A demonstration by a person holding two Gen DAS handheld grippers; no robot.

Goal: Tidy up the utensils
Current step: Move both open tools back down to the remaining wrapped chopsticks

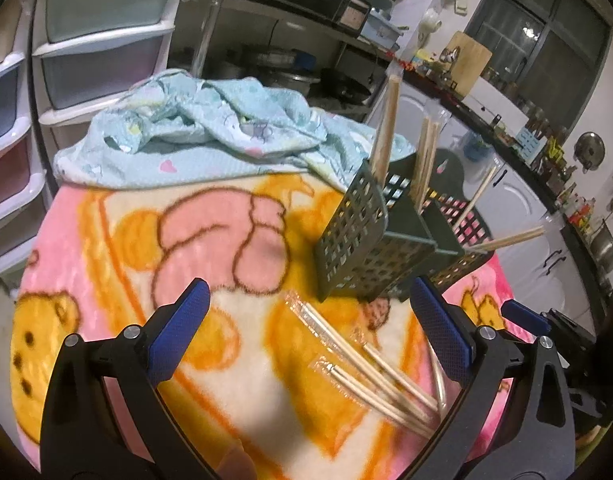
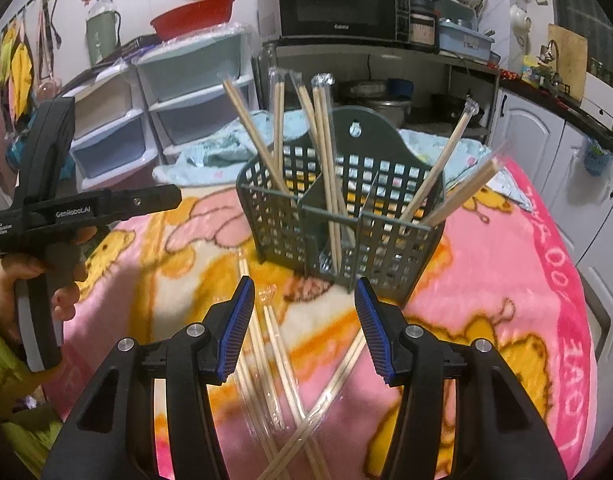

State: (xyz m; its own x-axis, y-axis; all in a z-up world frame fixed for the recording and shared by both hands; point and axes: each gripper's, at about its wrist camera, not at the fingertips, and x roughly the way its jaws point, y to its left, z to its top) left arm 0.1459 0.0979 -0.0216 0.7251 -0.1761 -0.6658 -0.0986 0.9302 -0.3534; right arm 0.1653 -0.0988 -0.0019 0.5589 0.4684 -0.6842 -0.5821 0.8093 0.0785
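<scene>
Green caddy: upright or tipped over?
Upright. The green caddy stands on its base on the blanket, wrapped chopsticks sticking up out of its compartments.

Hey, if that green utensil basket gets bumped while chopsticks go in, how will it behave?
The green basket looks like thin perforated plastic, so probably light and easily shoved. It stands on a soft blanket, likely unsteady footing. The wrapped chopsticks in it lean outward well above its rim, so a knock might tip it.
</scene>
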